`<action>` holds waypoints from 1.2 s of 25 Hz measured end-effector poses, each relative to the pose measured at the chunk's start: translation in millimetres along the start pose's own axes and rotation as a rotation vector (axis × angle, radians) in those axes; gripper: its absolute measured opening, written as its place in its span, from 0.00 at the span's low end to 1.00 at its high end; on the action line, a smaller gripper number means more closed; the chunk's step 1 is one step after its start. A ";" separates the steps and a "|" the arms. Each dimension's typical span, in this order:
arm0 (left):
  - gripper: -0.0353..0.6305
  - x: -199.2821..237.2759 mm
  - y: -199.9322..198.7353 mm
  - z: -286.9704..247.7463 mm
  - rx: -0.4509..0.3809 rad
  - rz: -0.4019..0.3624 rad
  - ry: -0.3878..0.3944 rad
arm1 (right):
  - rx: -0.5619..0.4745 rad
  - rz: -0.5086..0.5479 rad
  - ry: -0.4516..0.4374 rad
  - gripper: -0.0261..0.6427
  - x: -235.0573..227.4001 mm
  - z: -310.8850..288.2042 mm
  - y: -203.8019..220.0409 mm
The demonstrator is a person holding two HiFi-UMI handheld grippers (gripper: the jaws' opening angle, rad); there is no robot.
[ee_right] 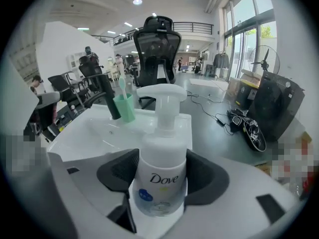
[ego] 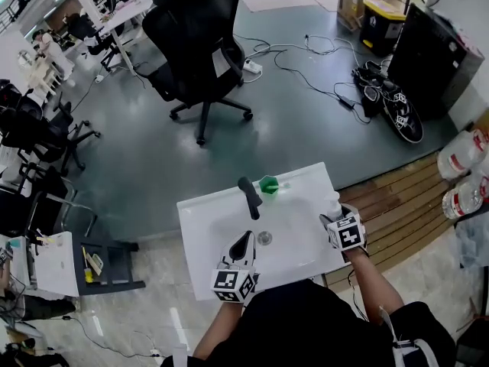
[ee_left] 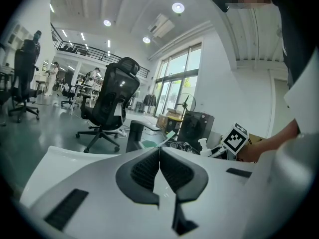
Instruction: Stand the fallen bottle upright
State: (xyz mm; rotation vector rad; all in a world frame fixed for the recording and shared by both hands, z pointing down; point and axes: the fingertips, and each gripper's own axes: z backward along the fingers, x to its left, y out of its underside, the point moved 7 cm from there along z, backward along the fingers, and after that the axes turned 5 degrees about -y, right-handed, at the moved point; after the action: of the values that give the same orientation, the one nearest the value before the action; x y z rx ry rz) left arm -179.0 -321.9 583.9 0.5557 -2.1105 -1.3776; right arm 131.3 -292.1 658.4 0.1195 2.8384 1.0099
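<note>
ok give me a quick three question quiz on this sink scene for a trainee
1. What does the right gripper clamp? A) a sponge B) the Dove pump bottle C) a towel
2. True or false: the jaws of the left gripper stand wide apart.
3. Fill in: the green cup stands beside the black ___.
Key: 1 B; 2 false, they are together with nothing between them; 3 faucet.

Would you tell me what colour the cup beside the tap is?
The cup is mint green, clearest in the right gripper view.
</note>
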 end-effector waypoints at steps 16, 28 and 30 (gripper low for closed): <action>0.08 -5.2 -7.5 3.9 0.017 -0.045 -0.034 | -0.232 0.040 -0.001 0.48 -10.2 -18.5 -69.3; 0.08 -1.1 1.9 -3.6 0.061 -0.084 -0.065 | -0.399 0.115 0.019 0.49 -21.3 -76.5 -117.3; 0.08 -2.2 1.5 -5.8 0.058 -0.087 -0.063 | -0.408 0.126 0.020 0.49 -19.0 -82.9 -119.3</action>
State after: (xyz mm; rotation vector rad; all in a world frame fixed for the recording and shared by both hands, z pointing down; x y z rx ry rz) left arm -173.7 -324.1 586.6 0.6414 -2.2063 -1.4020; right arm 134.2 -438.3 648.3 0.2486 2.6010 1.5972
